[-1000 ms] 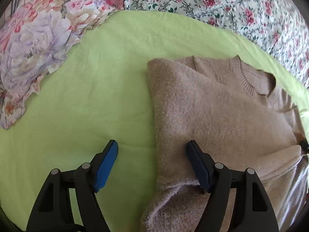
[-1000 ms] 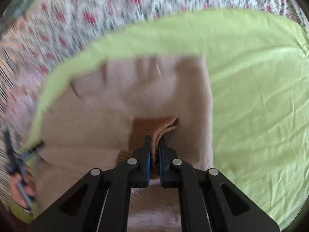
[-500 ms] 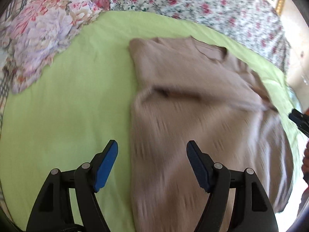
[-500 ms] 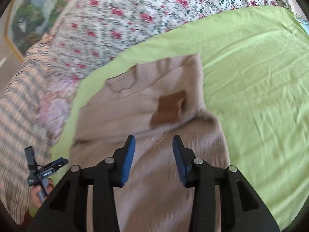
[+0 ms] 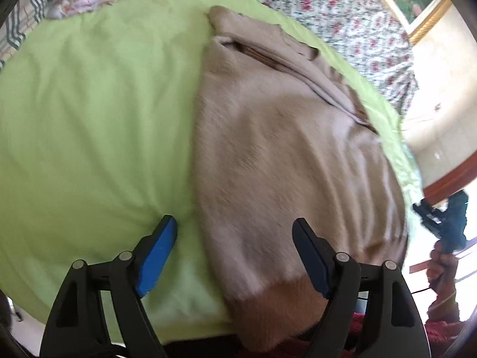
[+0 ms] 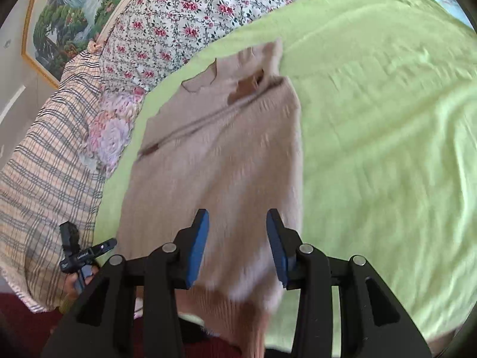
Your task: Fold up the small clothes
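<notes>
A: In our left wrist view, what do we see?
B: Our left gripper hangs with jaws wide apart, gripping nothing, above a beige sweater lying on the green sheet.
A: And the right wrist view?
B: Our right gripper is likewise spread and empty over the sweater, beside floral bedding.

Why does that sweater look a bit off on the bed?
The beige sweater lies skewed on the green sheet, and its ribbed hem hangs over the bed's near edge. Both tools are open and hold nothing.
</notes>
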`<act>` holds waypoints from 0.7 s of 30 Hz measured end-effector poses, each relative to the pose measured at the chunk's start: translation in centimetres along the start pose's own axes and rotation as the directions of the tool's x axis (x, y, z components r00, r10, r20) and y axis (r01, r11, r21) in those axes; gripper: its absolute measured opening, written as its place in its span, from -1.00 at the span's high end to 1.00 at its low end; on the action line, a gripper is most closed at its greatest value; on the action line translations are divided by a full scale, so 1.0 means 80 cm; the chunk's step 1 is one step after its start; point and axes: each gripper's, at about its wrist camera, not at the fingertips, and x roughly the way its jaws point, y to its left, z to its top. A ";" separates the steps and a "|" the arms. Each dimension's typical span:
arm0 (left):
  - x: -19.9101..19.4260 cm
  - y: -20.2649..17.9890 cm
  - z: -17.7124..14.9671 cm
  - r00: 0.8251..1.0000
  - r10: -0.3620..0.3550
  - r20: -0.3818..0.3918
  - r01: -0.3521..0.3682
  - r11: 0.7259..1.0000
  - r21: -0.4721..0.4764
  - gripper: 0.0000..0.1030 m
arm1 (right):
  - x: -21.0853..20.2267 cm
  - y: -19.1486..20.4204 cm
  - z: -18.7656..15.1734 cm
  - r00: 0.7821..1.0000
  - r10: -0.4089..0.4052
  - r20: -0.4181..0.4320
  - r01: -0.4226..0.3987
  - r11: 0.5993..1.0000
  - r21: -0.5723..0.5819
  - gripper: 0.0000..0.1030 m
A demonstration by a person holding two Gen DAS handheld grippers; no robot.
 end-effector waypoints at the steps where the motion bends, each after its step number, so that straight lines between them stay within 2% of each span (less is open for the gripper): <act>1: 0.000 -0.004 -0.006 1.000 -0.022 -0.008 0.022 1.000 0.007 -0.56 | -0.002 -0.004 -0.010 1.000 0.000 -0.017 0.000 1.000 0.006 0.19; 3: 0.002 -0.010 -0.012 0.999 -0.050 -0.020 0.051 0.998 0.021 -0.54 | -0.004 -0.009 -0.026 0.999 0.007 -0.048 -0.007 1.000 0.012 0.19; 7: 0.005 -0.022 -0.030 0.993 -0.104 -0.063 0.108 0.993 0.056 -0.10 | 0.000 -0.019 -0.054 0.993 0.039 -0.109 -0.036 0.999 0.027 0.19; 9: 0.009 -0.025 -0.041 0.988 -0.127 -0.089 0.132 0.989 0.064 -0.12 | 0.009 -0.020 -0.067 0.987 0.081 -0.137 -0.076 0.996 0.043 0.19; 12: 0.012 -0.028 -0.050 0.979 -0.162 -0.121 0.171 0.982 0.073 -0.36 | 0.028 -0.012 -0.079 0.978 0.143 -0.152 -0.137 0.990 0.045 0.19; 14: 0.014 -0.035 -0.052 0.981 -0.153 -0.122 0.166 0.980 0.107 -0.29 | 0.038 -0.009 -0.079 0.978 0.158 -0.135 -0.153 0.987 0.047 0.20; 15: 0.014 -0.037 -0.050 0.982 -0.147 -0.118 0.161 0.979 0.124 0.14 | 0.040 -0.007 -0.078 0.978 0.168 -0.123 -0.163 0.986 0.045 0.29; 16: 0.015 -0.039 -0.050 0.982 -0.140 -0.125 0.157 0.978 0.140 0.87 | 0.039 -0.006 -0.077 0.980 0.162 -0.116 -0.159 0.987 0.033 0.80; 18: 0.014 -0.034 -0.047 0.980 -0.148 -0.130 0.164 0.979 0.120 0.87 | 0.029 -0.008 -0.074 0.981 0.168 -0.093 -0.168 0.986 0.016 0.82; 21: -0.004 -0.024 -0.049 0.979 -0.181 -0.090 0.190 0.976 0.105 0.88 | -0.003 -0.021 -0.073 0.972 0.230 -0.039 -0.230 0.973 0.012 0.86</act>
